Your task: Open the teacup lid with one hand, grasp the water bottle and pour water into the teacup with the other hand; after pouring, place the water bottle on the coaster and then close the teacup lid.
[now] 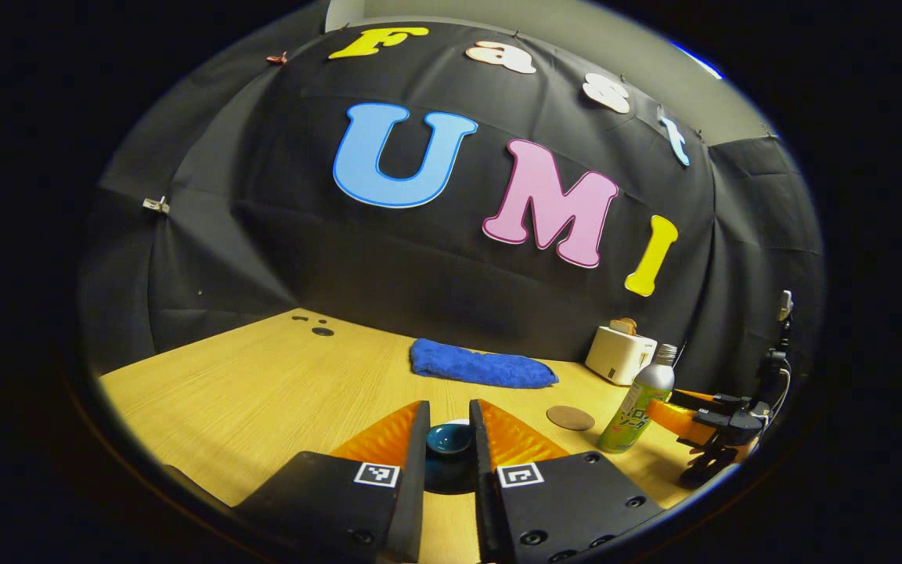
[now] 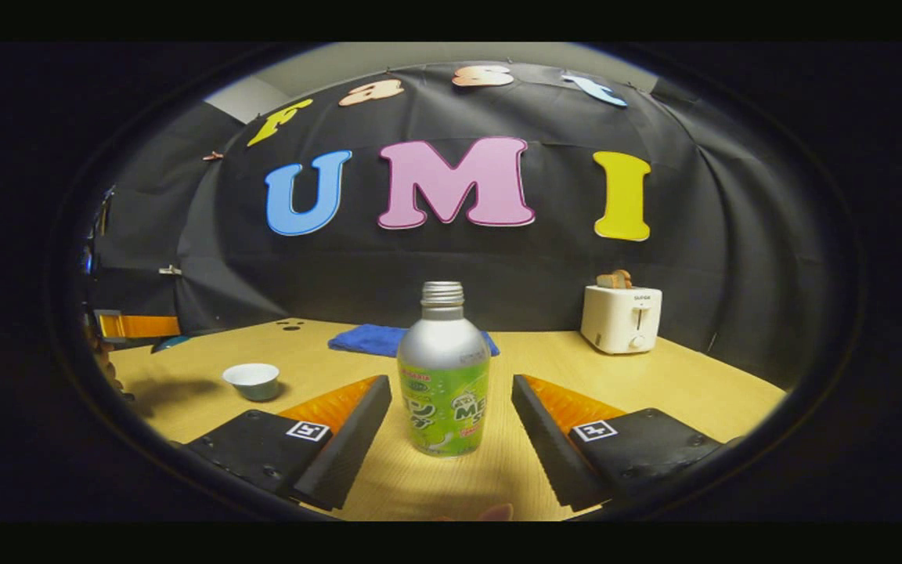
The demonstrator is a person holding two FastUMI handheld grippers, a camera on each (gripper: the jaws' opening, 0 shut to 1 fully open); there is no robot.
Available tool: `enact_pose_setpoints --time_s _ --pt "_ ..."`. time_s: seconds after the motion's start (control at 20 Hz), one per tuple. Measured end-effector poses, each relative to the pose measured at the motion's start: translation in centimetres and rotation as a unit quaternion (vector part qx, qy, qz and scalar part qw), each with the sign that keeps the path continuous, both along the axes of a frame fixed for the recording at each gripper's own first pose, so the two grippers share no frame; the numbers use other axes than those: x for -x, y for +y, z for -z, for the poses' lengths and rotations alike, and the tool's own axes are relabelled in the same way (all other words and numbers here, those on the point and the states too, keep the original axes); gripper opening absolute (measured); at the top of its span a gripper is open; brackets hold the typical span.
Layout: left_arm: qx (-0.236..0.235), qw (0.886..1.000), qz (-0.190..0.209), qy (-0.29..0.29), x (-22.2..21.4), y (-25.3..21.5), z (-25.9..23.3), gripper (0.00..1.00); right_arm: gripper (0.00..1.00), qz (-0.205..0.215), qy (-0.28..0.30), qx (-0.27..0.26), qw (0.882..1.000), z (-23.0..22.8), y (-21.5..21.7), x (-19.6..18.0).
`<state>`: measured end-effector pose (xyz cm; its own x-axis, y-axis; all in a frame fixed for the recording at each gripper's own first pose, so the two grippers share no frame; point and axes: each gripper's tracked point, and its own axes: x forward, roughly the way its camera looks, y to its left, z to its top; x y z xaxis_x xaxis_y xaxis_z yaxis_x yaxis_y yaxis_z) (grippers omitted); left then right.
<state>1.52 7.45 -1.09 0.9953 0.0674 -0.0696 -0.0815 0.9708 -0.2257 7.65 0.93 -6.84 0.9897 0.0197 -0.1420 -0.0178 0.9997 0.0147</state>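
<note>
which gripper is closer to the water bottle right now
Right. The right gripper has the water bottle standing between its open fingers, untouched. The left gripper is across the table, closed around the teacup lid.

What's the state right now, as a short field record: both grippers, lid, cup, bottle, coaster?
left gripper: shut on dark blue round teacup lid
right gripper: open, fingers either side of bottle, not touching
bottle: silver metal water bottle with green label, upright on wooden table, uncapped
teacup: small white teacup, uncovered, on table
coaster: round brown coaster, nothing on it
</note>
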Motion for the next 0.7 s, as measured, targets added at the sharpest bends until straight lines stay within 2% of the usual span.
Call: enact_pose_setpoints --time_s 0.15,0.35,0.45,0.6,0.7 --pt "0.013 1.000 -0.001 -0.003 0.0 0.3 -0.1 0.31 0.96 -0.001 0.009 -0.010 1.000 0.6 1.0 -0.9" --pt "0.012 1.000 -0.001 -0.005 -0.1 0.7 -0.1 0.31 0.96 0.003 0.023 0.027 0.999 1.9 1.4 -1.7" --pt "0.023 1.000 0.001 -0.007 0.0 0.8 0.0 0.31 0.83 0.000 0.022 0.029 0.999 1.4 1.7 -2.3" --pt "0.024 1.000 -0.005 -0.009 0.1 2.0 0.2 0.31 0.80 0.003 0.022 0.028 0.999 1.3 1.9 -2.4" --pt "0.019 1.000 -0.013 -0.008 0.2 2.8 0.3 0.31 0.80 0.007 0.003 0.066 0.998 0.1 2.0 -2.5"
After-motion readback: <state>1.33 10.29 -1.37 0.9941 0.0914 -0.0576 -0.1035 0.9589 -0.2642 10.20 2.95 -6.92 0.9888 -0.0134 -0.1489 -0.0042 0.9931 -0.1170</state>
